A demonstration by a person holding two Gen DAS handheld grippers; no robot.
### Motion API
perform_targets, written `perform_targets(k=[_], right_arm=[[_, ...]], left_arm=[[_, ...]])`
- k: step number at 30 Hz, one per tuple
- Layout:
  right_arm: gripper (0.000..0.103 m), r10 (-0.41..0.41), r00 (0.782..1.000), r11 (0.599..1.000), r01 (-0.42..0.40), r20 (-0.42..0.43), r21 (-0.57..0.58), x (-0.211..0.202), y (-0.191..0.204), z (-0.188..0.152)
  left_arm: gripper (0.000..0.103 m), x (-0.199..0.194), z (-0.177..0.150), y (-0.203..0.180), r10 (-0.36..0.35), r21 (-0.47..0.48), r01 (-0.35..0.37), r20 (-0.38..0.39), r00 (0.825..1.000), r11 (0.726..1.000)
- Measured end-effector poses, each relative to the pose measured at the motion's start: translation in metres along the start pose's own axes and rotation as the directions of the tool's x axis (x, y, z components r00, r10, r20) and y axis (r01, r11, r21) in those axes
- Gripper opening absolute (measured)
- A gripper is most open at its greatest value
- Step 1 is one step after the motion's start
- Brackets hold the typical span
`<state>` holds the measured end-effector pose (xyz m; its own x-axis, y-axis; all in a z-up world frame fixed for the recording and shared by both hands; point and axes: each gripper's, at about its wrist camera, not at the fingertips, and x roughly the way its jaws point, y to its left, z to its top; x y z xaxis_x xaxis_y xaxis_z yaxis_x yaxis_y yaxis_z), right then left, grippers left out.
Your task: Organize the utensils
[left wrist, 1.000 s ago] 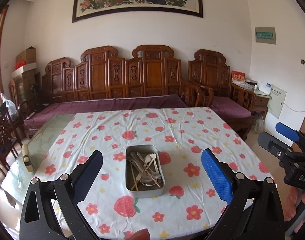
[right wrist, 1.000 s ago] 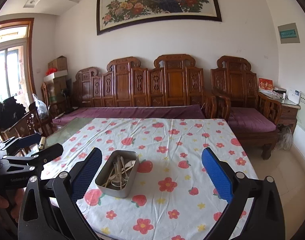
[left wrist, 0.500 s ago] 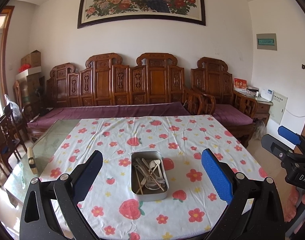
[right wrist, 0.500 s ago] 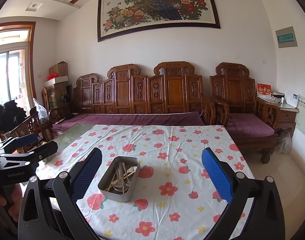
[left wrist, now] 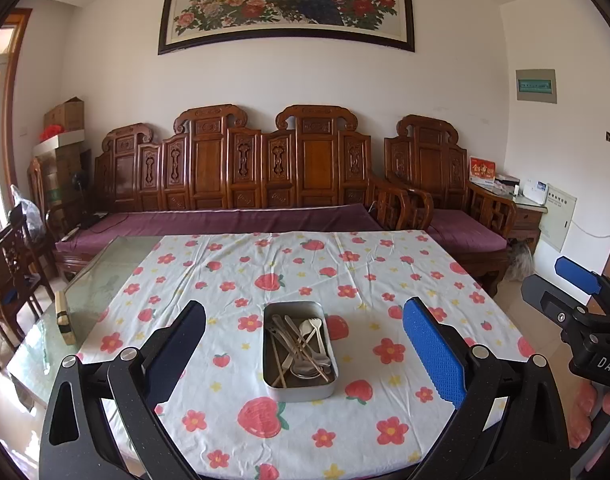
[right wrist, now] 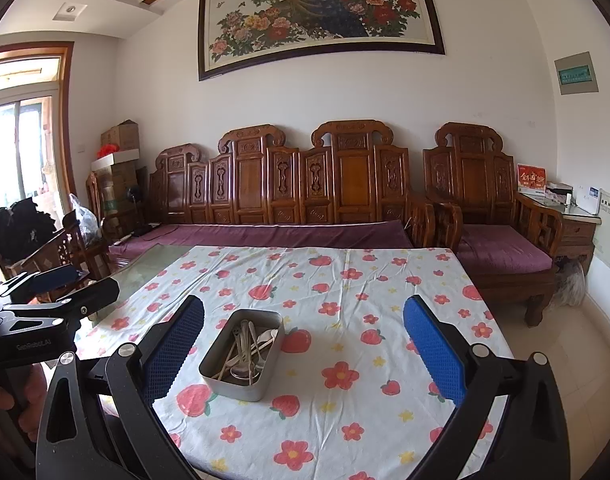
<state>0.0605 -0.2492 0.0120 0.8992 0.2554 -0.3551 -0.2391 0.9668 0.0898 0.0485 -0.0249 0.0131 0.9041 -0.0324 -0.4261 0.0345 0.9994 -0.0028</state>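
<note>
A grey metal tin (left wrist: 301, 388) sits on the flowered tablecloth (left wrist: 345, 272) near the front edge, holding several utensils (left wrist: 301, 344): spoons, forks and chopsticks. It also shows in the right wrist view (right wrist: 241, 384), with the utensils (right wrist: 247, 350) inside. My left gripper (left wrist: 303, 354) is open and empty, held above and in front of the tin. My right gripper (right wrist: 303, 354) is open and empty, to the right of the tin. The right gripper shows at the left view's right edge (left wrist: 573, 296), the left gripper at the right view's left edge (right wrist: 57, 296).
A bare glass strip of the table (left wrist: 93, 292) lies left of the cloth, with a small brush (left wrist: 65, 316) on it. A carved wooden sofa (left wrist: 241, 184) with purple cushions stands behind the table. Wooden chairs (left wrist: 9, 276) stand at the left.
Both grippers have tilted up and drawn back a little, so the tin sits lower in view. Both stay open and empty. The tin has not moved.
</note>
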Motion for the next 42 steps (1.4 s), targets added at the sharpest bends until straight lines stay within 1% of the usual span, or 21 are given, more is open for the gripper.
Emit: perform_targets(k=[42], right_arm=[[0.101, 0.005, 1.0, 1.0, -0.005, -0.005, 0.002, 0.003, 0.005, -0.006]], left_arm=[[0.095, -0.006, -0.003, -0.01, -0.004, -0.003, 0.004, 0.003, 1.0, 1.0]])
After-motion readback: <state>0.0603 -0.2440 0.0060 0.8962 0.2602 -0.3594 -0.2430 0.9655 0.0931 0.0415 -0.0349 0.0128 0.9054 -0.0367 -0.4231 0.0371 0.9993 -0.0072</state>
